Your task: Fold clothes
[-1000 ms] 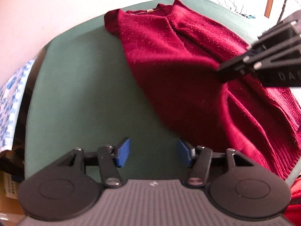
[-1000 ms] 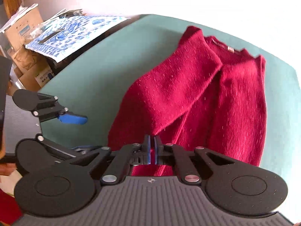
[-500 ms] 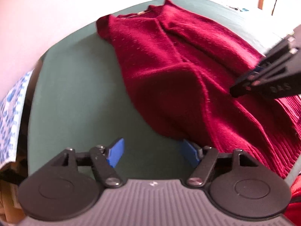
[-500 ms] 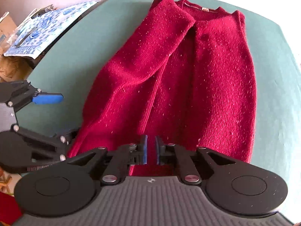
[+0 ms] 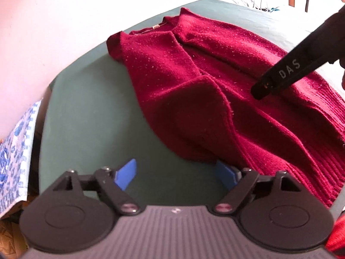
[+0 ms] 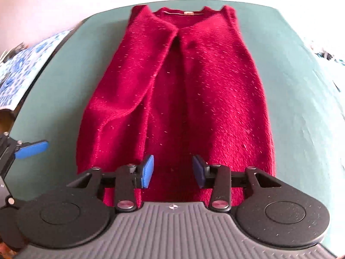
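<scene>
Dark red knitted sweater (image 6: 183, 99), sides folded inward, flat on green cloth-covered table (image 6: 301, 90). Left gripper (image 5: 175, 173) and right gripper (image 6: 172, 170): jaws opening, gripping nothing.

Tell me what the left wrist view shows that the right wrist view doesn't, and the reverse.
Left wrist only: the right tongs' black body, lettered DAS, over the sweater, and the ribbed hem at the near right.

Right wrist only: the right tongs, jaws opening over the hem, nothing pinched, and the sweater's far right edge.

Both: the red sweater, sides folded inward, on the green table; the blue-patterned cloth; the left tongs, opening, empty.
</scene>
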Demonstrator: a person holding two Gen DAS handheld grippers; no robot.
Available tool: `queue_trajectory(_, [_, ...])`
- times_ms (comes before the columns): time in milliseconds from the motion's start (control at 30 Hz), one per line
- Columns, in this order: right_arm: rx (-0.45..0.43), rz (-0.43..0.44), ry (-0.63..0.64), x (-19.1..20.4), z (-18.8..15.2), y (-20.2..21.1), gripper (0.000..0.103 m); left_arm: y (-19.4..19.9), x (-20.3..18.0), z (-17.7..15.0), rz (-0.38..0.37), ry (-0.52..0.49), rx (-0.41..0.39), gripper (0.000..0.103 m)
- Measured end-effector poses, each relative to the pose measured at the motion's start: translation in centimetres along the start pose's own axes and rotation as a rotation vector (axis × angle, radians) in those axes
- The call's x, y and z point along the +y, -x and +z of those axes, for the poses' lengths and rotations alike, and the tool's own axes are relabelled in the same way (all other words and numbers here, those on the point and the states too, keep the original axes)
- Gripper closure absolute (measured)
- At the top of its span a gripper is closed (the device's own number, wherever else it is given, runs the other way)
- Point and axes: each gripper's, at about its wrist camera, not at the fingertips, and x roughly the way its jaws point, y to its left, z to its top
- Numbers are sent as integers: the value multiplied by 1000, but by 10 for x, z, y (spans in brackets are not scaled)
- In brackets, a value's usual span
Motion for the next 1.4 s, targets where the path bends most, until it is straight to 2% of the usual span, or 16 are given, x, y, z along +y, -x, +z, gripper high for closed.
queue_trajectory(100, [-31,-16,-10,0,-3,3,61,0,0,-1,-10,-8,-9,24])
queue_trajectory(133, [-48,-13,-13,0,-5,6,64,0,0,-1,-15,-14,-11,26])
queue_trajectory(167, [-63,-8,-17,0,-6,9,71,1,-1,-1,-21,-20,-12,30])
queue_trajectory(233, [-77,23,-28,-6,-9,15,73,7,-2,-3,-31,-27,-10,31])
queue_trajectory(367, [-69,160,17,-15,-12,26,73,25,-5,-10,-46,-25,-38,21])
queue_trajectory(500, [-41,291,104,-12,-8,28,73,27,-17,-7,-41,10,-14,30])
queue_trajectory(600, [-45,297,139,-2,0,25,71,27,-24,0,-34,30,-15,27])
queue_trajectory(733, [-19,357,158,7,12,18,69,32,-31,3,-23,52,-22,22])
queue_trajectory(967, [-10,341,269,33,15,11,70,48,-28,-3,-10,20,-21,22])
queue_trajectory(1000, [-10,338,272,36,15,9,72,51,-26,-3,-7,25,-27,22])
queue_trajectory(1033, [-11,344,266,35,15,6,82,52,-24,-2,-9,36,-30,22])
queue_trajectory(1067, [-11,349,261,35,15,3,99,52,-23,-2,-11,45,-31,22])
queue_trajectory(1200, [-55,367,243,28,17,9,98,46,-25,-1,9,47,-21,22])
queue_trajectory(1300, [-86,428,208,17,20,25,98,42,-30,2,17,28,-34,18])
queue_trajectory(1400, [-99,467,161,5,23,38,98,43,-36,9,-9,-22,-65,18])
